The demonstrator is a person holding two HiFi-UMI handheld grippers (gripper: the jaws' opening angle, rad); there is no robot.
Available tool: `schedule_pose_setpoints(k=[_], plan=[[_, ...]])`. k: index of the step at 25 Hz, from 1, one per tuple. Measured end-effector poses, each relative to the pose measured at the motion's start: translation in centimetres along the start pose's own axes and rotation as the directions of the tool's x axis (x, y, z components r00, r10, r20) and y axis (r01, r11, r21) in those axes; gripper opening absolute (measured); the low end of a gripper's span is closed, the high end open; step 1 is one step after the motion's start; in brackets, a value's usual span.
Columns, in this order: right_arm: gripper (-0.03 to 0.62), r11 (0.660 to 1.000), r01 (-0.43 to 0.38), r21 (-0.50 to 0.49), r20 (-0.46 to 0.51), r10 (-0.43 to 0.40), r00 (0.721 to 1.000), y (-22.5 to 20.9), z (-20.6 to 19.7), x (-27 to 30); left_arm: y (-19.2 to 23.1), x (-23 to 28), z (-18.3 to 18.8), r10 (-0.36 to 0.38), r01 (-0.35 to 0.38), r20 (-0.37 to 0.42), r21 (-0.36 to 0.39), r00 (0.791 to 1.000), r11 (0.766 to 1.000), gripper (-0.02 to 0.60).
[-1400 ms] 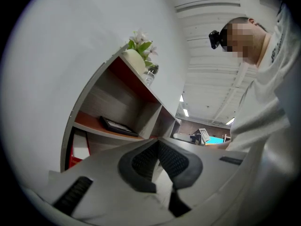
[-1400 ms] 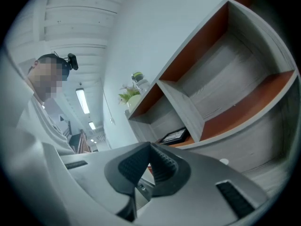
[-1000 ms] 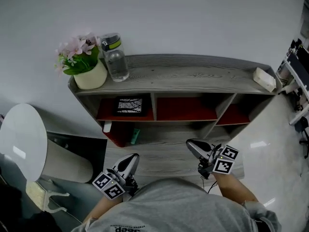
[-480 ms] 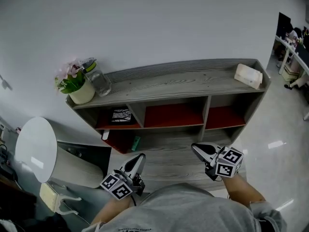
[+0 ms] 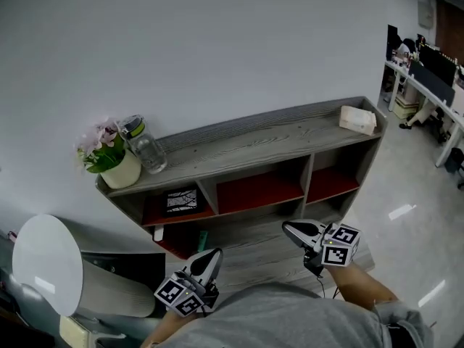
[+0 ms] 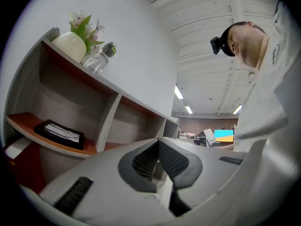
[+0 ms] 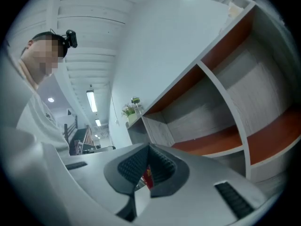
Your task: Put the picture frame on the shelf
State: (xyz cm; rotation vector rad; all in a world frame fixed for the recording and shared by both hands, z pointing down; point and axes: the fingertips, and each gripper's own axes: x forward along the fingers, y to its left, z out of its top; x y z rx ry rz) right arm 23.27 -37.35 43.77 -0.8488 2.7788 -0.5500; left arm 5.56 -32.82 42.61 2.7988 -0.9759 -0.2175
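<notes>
The picture frame (image 5: 181, 201), black with a pale print, lies in the left red compartment of the grey wooden shelf (image 5: 254, 138). The left gripper view shows the picture frame (image 6: 60, 133) flat on that compartment's board, far from the jaws. My left gripper (image 5: 212, 257) is held low near my body, shut and holding nothing. My right gripper (image 5: 288, 228) is also low in front of the shelf, its pads together and holding nothing. Both point toward the shelf, well short of it. Seen from their own cameras, the left gripper (image 6: 157, 144) and right gripper (image 7: 148, 150) show tips that meet.
On the shelf top stand a flower pot (image 5: 116, 167) and a water bottle (image 5: 145, 151) at the left, and a pale box (image 5: 358, 119) at the right. A white item (image 5: 158, 233) and a green one (image 5: 202, 238) sit lower down. A round white tabletop (image 5: 43, 263) is at left.
The head view has pulled back and tilted, so the shelf looks smaller and farther. Both grippers stay low near my body. The frame has not moved.
</notes>
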Motion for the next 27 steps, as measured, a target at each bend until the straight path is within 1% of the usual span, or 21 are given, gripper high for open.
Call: schedule_pose_setpoints(k=[4, 12, 18, 23, 27], plan=[[0.005, 1.0, 0.013, -0.025, -0.011, -0.013, 1.0, 0.15, -0.02, 0.29, 0.44, -0.42, 0.12, -0.014, 0.014, -0.004, 0.02, 1.0, 1.0, 0.02], [0.005, 0.996, 0.024, -0.091, -0.066, -0.03, 0.997, 0.02, -0.17, 0.15, 0.82, -0.53, -0.32, 0.003, -0.003, 0.017, -0.002, 1.0, 1.0, 0.02], [0.005, 0.995, 0.021, -0.094, -0.083, -0.029, 0.996, -0.33, -0.23, -0.3, 0.83, -0.53, -0.75, 0.023, -0.023, 0.014, -0.015, 1.0, 1.0, 0.02], [0.005, 0.996, 0.009, -0.092, -0.08, -0.016, 0.997, -0.63, -0.09, -0.37, 0.91, -0.08, -0.56, 0.025, -0.025, 0.013, -0.012, 1.0, 1.0, 0.02], [0.005, 0.995, 0.012, -0.099, -0.087, -0.021, 0.996, -0.62, 0.02, -0.61, 0.95, -0.02, -0.77, 0.029, -0.029, 0.013, -0.022, 0.999, 0.999, 0.02]])
